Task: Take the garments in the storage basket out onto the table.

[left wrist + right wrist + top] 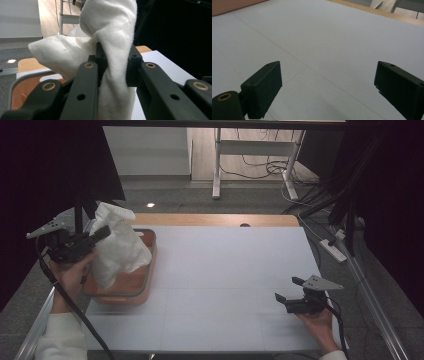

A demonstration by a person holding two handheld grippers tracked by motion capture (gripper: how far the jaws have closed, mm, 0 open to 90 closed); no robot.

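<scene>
A crumpled white cloth [118,245] hangs over an orange tray [145,292] at the table's left side. My left gripper [102,232] is shut on the cloth's upper part and holds it above the tray. In the left gripper view the cloth [110,37] bulges up between the two black jaws, with my left gripper [115,65] pinching a fold of it. My right gripper [289,289] rests low over the white table top at the front right, open, with nothing between its jaws. In the right gripper view my right gripper [328,85] faces bare table.
The white table top [235,270] has a wooden strip [215,219] along its far edge. Beyond the table stand a white frame leg [217,165] and floor cables [265,170]. A power strip [334,249] lies on the floor to the right.
</scene>
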